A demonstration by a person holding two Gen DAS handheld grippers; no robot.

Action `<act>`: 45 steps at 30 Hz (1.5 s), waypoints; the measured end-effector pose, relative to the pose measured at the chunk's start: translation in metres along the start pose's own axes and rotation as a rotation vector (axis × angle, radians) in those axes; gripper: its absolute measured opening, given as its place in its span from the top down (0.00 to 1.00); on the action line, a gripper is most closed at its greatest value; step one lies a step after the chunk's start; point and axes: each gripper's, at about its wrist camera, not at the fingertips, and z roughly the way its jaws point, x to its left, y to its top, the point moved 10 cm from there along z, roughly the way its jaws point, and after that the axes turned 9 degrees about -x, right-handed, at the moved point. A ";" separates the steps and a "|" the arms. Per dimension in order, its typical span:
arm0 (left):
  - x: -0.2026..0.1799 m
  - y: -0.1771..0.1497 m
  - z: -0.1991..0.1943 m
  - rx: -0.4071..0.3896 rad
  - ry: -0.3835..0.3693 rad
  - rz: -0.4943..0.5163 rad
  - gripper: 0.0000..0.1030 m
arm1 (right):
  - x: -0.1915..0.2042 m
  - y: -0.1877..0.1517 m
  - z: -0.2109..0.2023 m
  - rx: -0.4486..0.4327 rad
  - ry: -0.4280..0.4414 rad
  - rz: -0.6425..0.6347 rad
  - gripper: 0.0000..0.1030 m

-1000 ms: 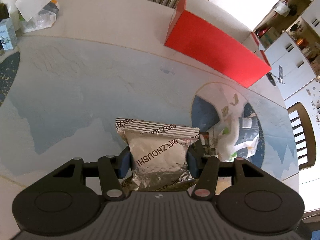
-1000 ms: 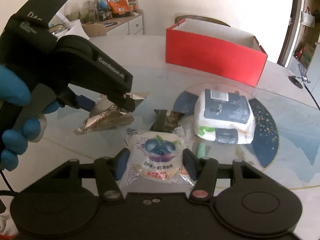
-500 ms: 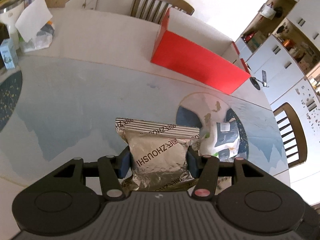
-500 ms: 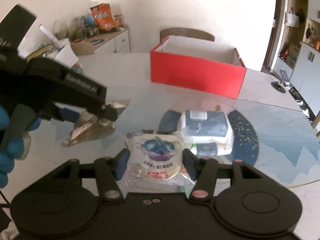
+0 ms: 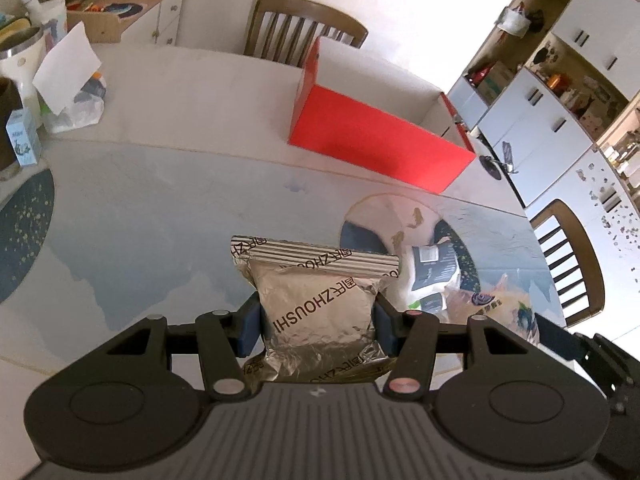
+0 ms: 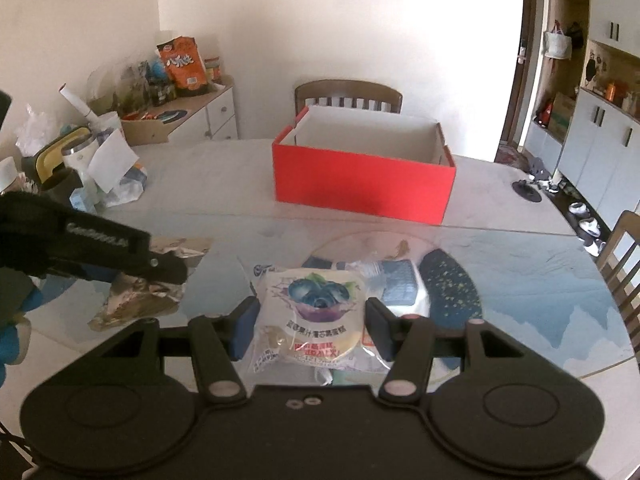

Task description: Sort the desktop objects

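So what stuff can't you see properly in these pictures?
- Red box: its floor is hidden by its own front wall in both views.
- White-and-dark pack: mostly covered by the blueberry packet, right wrist view.
- Silver foil packet: its lower end is hidden behind the left gripper body, left wrist view.

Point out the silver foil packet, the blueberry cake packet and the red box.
silver foil packet (image 5: 320, 312): left wrist view, middle of its printed face.
blueberry cake packet (image 6: 316, 312): right wrist view, below the blueberry picture.
red box (image 6: 362, 182): right wrist view, front wall.
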 end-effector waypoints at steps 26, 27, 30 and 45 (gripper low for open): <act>-0.047 0.062 0.014 -0.068 -0.012 0.019 0.47 | -0.068 0.080 0.012 -0.036 0.019 -0.004 0.44; -0.048 0.066 0.016 -0.070 -0.012 0.019 0.47 | -0.071 0.084 0.014 -0.036 0.025 -0.002 0.44; -0.054 0.077 0.024 -0.079 -0.006 0.019 0.47 | -0.080 0.100 0.021 -0.043 0.036 -0.015 0.44; -0.080 0.128 0.064 -0.107 0.014 0.042 0.47 | -0.105 0.156 0.069 -0.051 0.088 -0.075 0.44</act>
